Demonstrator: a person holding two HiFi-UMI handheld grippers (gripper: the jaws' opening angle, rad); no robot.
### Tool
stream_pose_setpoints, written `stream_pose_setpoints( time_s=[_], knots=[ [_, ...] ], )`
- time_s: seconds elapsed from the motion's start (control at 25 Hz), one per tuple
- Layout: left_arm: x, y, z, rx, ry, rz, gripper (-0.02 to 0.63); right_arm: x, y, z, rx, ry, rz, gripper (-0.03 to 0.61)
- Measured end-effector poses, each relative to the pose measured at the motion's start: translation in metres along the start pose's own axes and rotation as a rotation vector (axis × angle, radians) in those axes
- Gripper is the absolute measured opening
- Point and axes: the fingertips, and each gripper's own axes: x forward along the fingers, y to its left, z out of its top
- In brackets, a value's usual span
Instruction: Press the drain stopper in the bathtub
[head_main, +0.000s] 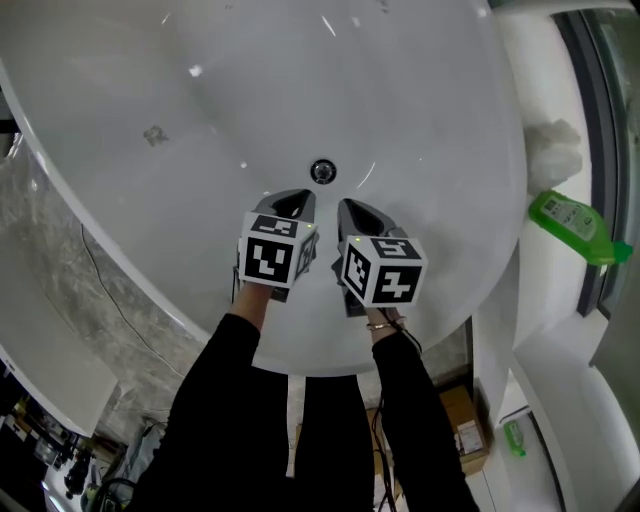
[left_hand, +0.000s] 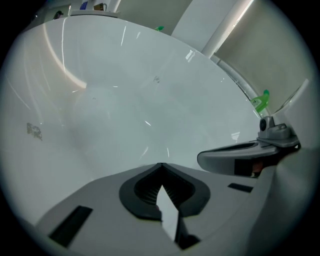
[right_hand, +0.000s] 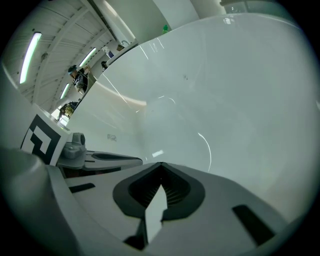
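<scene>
The round dark drain stopper (head_main: 323, 171) sits in the floor of the white bathtub (head_main: 180, 90), just beyond both gripper tips. My left gripper (head_main: 293, 204) hangs over the tub a little below and left of it, jaws closed with nothing between them. Beside it, my right gripper (head_main: 352, 211) is also shut and empty, slightly below and right of the stopper. In the left gripper view the shut jaws (left_hand: 160, 165) face bare tub wall, with the right gripper (left_hand: 240, 155) at the side. The right gripper view shows its shut tip (right_hand: 160, 164) and the left gripper (right_hand: 100, 159).
A green bottle (head_main: 575, 225) lies on the white ledge at the right, near a white crumpled cloth (head_main: 555, 145). The tub rim (head_main: 140, 290) curves along the left over marble-patterned floor. Boxes (head_main: 462, 420) sit on the floor below. People stand far off (right_hand: 79, 76).
</scene>
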Motion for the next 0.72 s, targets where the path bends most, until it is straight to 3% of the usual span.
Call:
stream_pose_setpoints(
  time_s=[0.72],
  knots=[
    [-0.066,-0.016,-0.009,-0.001,-0.033,-0.023,0.008,-0.046,0.025,-0.024,0.006,-0.011,-0.033,0.002]
  ],
)
